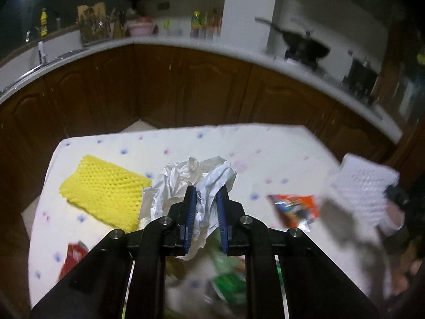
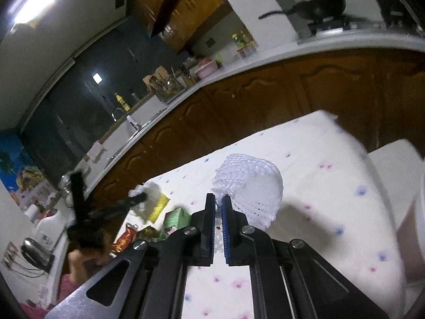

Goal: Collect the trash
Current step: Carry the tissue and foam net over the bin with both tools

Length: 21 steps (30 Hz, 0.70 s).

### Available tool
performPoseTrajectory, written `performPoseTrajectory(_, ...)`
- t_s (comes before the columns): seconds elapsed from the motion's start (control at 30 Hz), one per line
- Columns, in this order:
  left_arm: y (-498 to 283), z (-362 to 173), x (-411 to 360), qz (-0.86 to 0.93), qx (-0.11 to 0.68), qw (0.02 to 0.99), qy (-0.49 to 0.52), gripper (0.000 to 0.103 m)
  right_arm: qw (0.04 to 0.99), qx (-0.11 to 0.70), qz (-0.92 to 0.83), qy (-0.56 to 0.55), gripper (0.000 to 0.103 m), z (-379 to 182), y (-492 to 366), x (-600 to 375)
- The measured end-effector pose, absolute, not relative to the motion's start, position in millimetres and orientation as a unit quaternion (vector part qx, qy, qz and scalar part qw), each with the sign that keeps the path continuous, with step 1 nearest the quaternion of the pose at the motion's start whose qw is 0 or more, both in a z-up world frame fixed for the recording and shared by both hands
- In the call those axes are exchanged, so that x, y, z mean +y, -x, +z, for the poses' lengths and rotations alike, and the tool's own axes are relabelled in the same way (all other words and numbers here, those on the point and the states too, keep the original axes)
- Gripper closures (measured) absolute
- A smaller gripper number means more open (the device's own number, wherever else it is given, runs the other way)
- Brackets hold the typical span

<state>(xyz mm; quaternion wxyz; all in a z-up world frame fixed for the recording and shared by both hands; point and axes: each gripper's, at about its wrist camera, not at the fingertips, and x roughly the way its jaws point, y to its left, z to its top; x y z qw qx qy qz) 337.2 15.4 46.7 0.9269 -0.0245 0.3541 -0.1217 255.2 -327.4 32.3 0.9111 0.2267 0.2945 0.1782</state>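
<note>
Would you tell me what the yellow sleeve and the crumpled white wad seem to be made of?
The yellow sleeve looks like soft foam netting, matte: an open diamond mesh shows. The crumpled white wad, pinched in the left gripper, seems thin plastic film or glossy paper: sharp creases, slight sheen.

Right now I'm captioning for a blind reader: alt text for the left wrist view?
The left tool pinches crumpled white paper above a white flower-print tablecloth. Yellow foam netting lies left of it, an orange wrapper to the right, with kitchen cabinets behind.
</note>
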Motion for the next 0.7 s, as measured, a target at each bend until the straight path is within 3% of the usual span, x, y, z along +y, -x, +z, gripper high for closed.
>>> performPoseTrajectory(0.23, -270.0, 64.2, -15.0, -0.175, 0.317, 0.928, 0.085, 0.089, 0.934, 0.261, 0.144, -0.198, 0.098, 39.3, -206.8, -339.7)
performPoseTrajectory(0.7, -219.3, 51.4, -115.9, -0.263, 0.344, 0.899, 0.069, 0.089, 0.942, 0.251, 0.076, -0.207, 0.098, 30.7, -130.4, -400.2)
